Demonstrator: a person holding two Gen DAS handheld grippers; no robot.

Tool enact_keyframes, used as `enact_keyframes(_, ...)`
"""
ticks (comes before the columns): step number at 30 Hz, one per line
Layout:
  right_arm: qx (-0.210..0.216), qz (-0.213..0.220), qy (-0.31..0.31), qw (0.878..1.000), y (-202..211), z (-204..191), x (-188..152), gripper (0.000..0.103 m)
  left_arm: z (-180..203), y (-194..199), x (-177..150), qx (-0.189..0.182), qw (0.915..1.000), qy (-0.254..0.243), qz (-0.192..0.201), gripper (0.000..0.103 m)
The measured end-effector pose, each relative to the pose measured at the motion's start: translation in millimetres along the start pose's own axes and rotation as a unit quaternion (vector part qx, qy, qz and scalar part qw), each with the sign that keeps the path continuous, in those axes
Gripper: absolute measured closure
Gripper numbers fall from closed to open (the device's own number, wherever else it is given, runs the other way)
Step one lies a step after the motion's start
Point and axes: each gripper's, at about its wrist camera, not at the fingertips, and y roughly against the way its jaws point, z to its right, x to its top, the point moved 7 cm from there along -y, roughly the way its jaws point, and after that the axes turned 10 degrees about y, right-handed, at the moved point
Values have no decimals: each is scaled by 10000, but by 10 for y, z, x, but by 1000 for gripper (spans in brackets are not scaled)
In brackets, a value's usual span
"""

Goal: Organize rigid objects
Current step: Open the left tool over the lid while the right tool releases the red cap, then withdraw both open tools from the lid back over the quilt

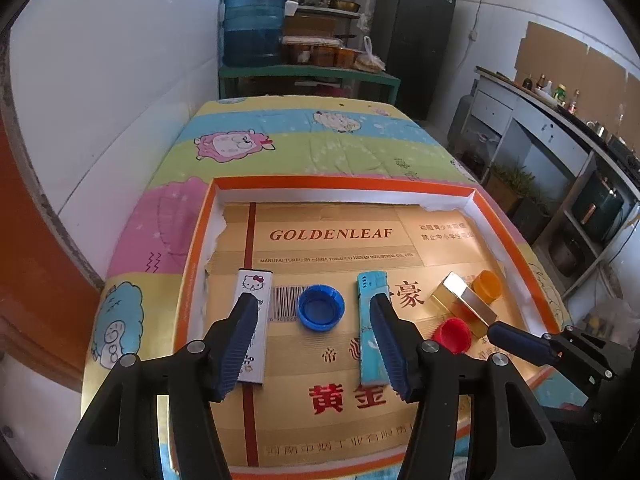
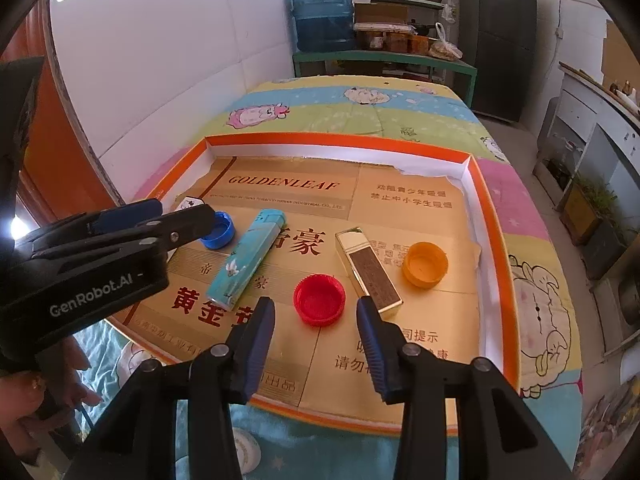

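Tray (image 1: pixel 516 216), orange-rimmed and shallow, lined with flattened gold GOLDENLEAF carton (image 1: pixel 332 236); fills centre of both frames, near edge cut off behind gripper bodies. Set on cartoon-print blanket (image 1: pixel 280 140).

Left gripper (image 1: pixel 314 320): jaws spread wide, holding nothing. Left finger (image 1: pixel 240 336) overlaps Hello Kitty lighter (image 1: pixel 256 280), hiding most of its lower half; contact or clearance not discernible. Right finger overlaps lower part of teal lighter (image 1: pixel 372 284) likewise. Blue bottle cap (image 1: pixel 321 306) open side up, between the fingertips in left wrist frame; height above it not readable.

Right gripper (image 2: pixel 316 312): jaws spread wide, holding nothing. Red bottle cap (image 2: pixel 319 299) open side up, just beyond the gap between the tips, lower centre of right wrist frame. Gold lighter (image 2: pixel 370 270) lying flat, near end just beside right fingertip; touching or apart not discernible. Orange bottle cap (image 2: pixel 425 264) open side up, right of gold lighter, apart from it.

In right wrist frame, left gripper body enters from left edge, covering nearly all of Hello Kitty lighter and part of blue cap. In left wrist frame, gold lighter partly hides orange cap's lower left; red cap partly cut by gripper arm. Right gripper visible only as one blue finger at lower right.

Background: blue water jug (image 1: pixel 254 24) on green shelf, upper centre. Small carton text not legible.
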Motion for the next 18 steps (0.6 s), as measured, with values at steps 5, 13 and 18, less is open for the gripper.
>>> enact_keyframes(5, -45, 41, -20, 10000, 80, 3, -2, 60, 31, 119, -36, -37, 10000, -22, 41, 43)
enact_keyframes(13, -77, 91, -79, 9999, 195, -4, -23, 60, 68, 304, -59, -47, 9999, -69, 145, 43)
enact_keyframes(18, -96, 135, -90, 9998, 279, -28, -26, 60, 57, 411, -61, -37, 9998, -49, 189, 43)
